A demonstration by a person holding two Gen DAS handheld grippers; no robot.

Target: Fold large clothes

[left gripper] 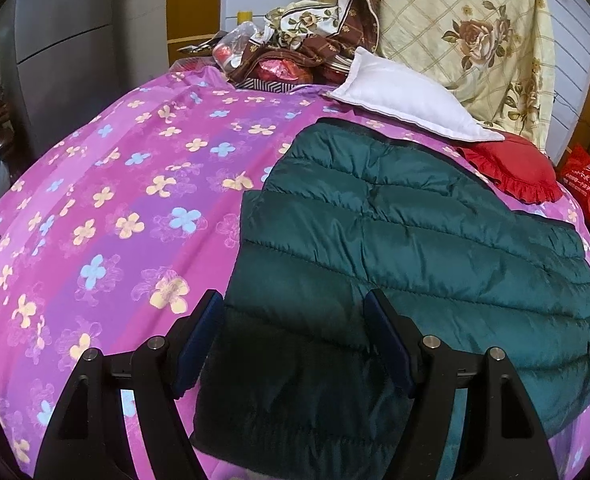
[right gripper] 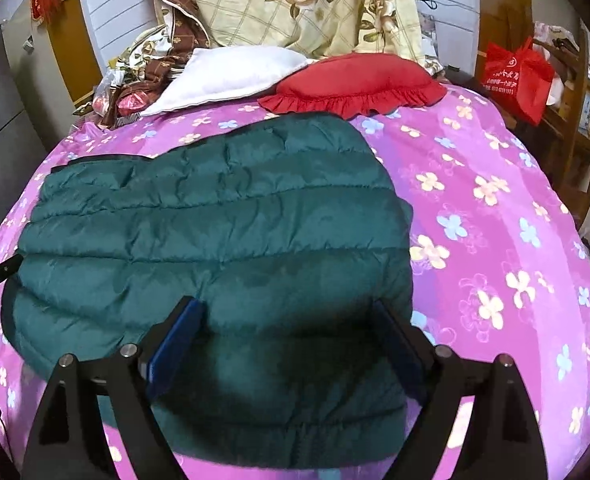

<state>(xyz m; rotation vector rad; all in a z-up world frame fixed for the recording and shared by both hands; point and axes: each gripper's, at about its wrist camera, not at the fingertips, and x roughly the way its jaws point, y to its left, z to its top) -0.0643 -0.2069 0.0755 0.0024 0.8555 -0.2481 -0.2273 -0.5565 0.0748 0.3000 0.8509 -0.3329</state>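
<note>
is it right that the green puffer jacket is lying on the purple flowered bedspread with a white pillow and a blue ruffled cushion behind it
Not quite: the ruffled cushion is red, not blue, as the right wrist view shows. The rest holds: the green puffer jacket lies on the purple flowered bedspread, with the white pillow behind it.

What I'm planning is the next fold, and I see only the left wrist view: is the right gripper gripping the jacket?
Observer: No. The right gripper is open, its jaws spread over the near right part of the green jacket, pinching nothing.
Operator: What lies past the jacket's right edge?
Observer: Only the flowered sheet beside that edge; the red frilled pillow sits at the jacket's far end.
</note>
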